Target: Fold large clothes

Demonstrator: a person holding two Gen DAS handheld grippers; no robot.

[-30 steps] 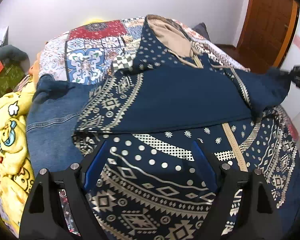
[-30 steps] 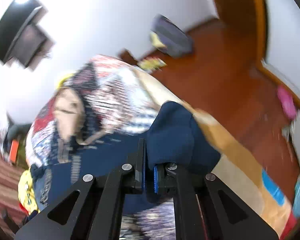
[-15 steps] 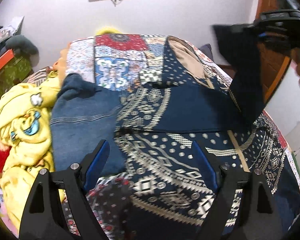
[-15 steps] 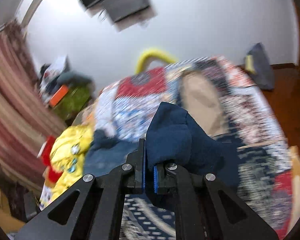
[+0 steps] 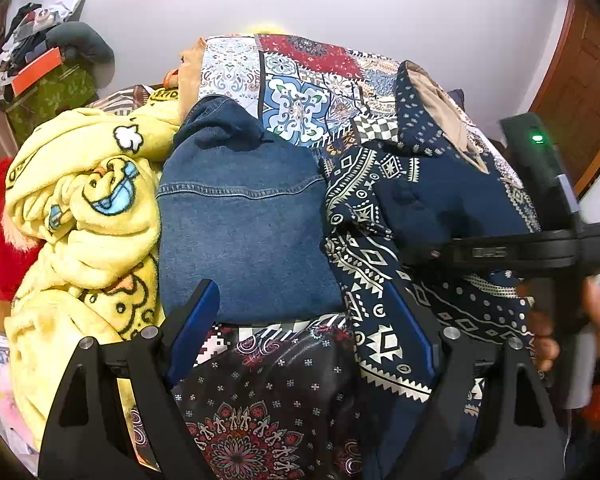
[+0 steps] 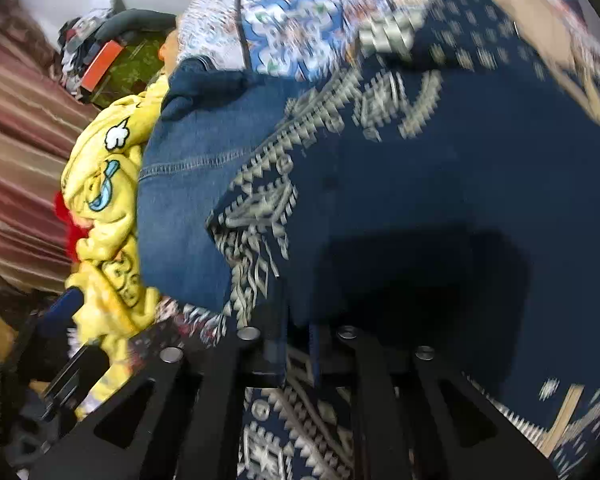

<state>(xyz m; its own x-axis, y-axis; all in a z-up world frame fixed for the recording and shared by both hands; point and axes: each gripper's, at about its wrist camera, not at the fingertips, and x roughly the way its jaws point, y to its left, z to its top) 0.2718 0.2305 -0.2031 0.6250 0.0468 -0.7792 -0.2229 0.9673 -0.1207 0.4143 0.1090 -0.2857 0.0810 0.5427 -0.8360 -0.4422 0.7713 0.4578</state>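
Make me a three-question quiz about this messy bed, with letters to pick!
1. Where is the denim jacket? A on the floor; B between the cartoon blanket and the navy patterned garment; C on the wall.
2. What colour is the cartoon blanket? A yellow; B green; C purple.
3. How is the left gripper? A shut on the jacket; B open, gripping nothing; C shut on the blanket.
Answers: B, both flank it; A, plainly yellow fleece; B, its blue pads stand wide apart above the clothes.
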